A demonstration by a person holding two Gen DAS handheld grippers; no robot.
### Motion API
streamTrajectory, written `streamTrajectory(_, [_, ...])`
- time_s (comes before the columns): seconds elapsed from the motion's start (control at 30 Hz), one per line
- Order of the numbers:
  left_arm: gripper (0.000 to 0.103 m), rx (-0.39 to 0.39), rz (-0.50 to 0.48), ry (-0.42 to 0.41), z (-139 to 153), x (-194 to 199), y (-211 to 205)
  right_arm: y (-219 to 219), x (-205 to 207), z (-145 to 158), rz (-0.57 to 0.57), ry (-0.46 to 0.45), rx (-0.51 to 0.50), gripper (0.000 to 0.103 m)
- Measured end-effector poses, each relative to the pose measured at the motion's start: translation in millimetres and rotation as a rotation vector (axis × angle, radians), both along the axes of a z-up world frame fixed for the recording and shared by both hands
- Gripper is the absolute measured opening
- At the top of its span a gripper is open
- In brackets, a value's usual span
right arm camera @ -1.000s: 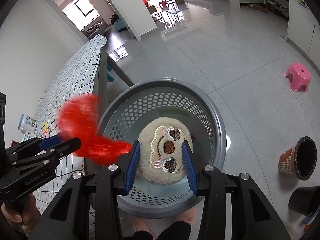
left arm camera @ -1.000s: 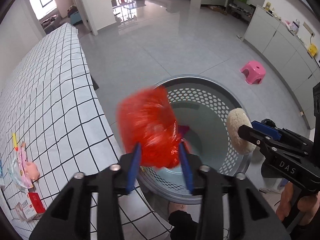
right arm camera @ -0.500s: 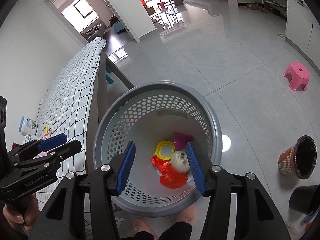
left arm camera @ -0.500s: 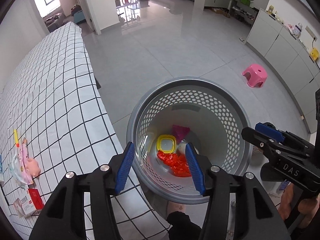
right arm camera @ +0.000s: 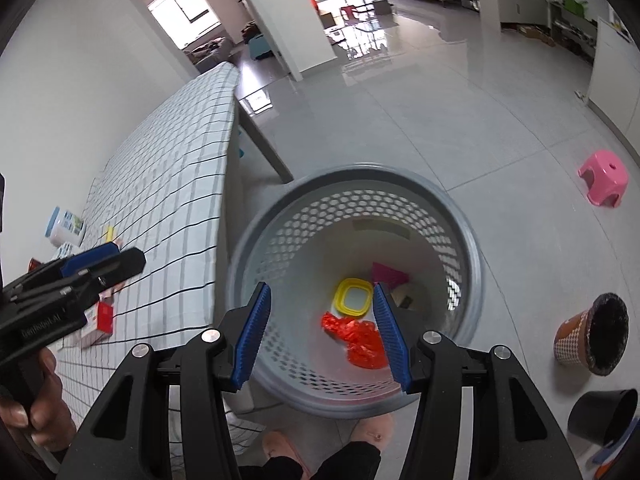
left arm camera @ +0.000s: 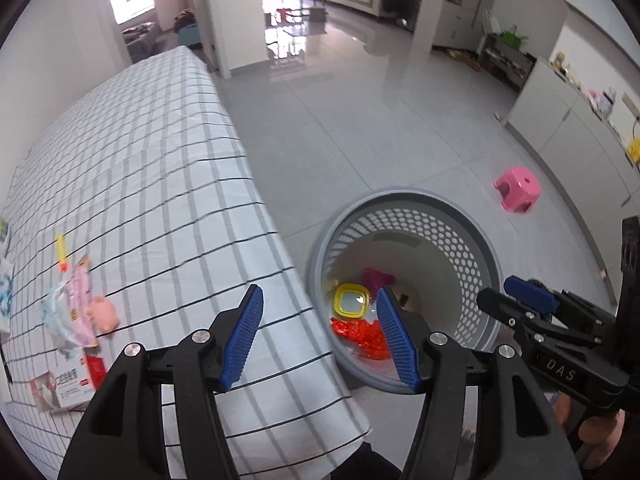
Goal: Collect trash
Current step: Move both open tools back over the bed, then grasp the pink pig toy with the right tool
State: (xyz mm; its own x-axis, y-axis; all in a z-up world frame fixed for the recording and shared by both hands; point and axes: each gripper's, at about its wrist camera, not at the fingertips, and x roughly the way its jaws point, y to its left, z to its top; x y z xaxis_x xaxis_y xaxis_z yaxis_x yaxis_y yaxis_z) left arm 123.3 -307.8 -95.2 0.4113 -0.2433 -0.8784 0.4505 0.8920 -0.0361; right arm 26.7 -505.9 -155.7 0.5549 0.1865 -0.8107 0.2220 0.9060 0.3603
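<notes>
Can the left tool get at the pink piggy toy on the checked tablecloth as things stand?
Probably yes. The left tool is open and empty, its jaws having just opened, and the pink piggy toy lies uncovered on the checked tablecloth, with nothing between them.

You get bright, even daylight in both views, coming from the window (right arm camera: 188,8) and the far living room. Glare streaks the glossy floor (left arm camera: 304,46) near the doorway. Shadows stay soft. Fisheye distortion bends the edges, with dark corners. The basket rim (right arm camera: 240,256) smears with motion blur.
</notes>
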Motion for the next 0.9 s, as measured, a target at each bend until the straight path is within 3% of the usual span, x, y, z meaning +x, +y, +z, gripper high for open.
streamTrajectory(0.37, [0.066,-0.001,0.185,-0.064,26.5,-6.2,130.5,106.3,29.8,29.1,0.177,-0.043,-0.023,0.056])
streamTrajectory(0.63, [0.066,0.018,0.364,-0.046,14.9,-16.0,239.3,195.8,60.4,32.0,0.319,-0.054,-0.041,0.057])
streamTrajectory(0.9, [0.066,0.053,0.499,-0.034,-7.0,-27.7,321.5,277.8,98.3,12.6,0.445,-0.052,-0.081,0.060])
